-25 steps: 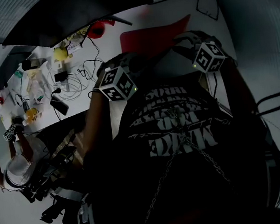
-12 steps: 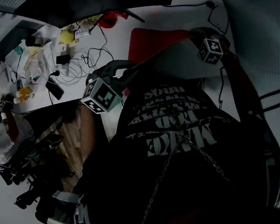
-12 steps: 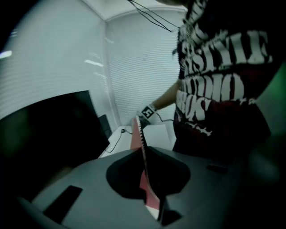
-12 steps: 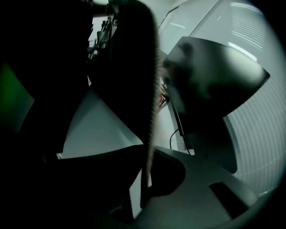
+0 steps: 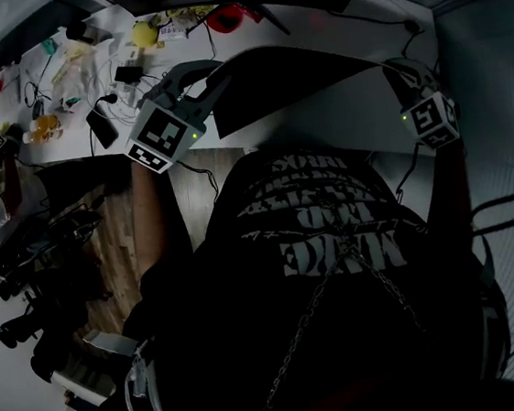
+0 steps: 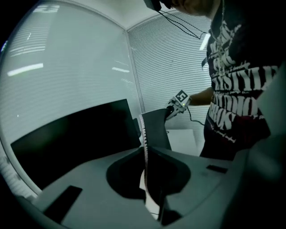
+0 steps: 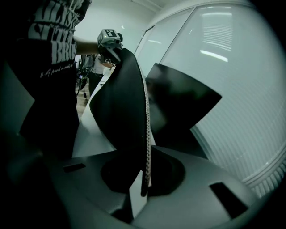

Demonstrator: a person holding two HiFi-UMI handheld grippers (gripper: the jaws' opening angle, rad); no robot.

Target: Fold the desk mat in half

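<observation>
I hold the desk mat [image 5: 288, 75] up over the desk [image 5: 348, 114]. My left gripper [image 6: 146, 154] pinches its left edge. My right gripper [image 7: 145, 152] has just squeezed its jaws onto the right edge.

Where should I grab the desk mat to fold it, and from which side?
Grip the thin, flexible dark desk mat at its stitched near edge, one corner per tongs, coming from the white desk's front. Left tongs are shut there; right tongs have just been closing on it.
</observation>
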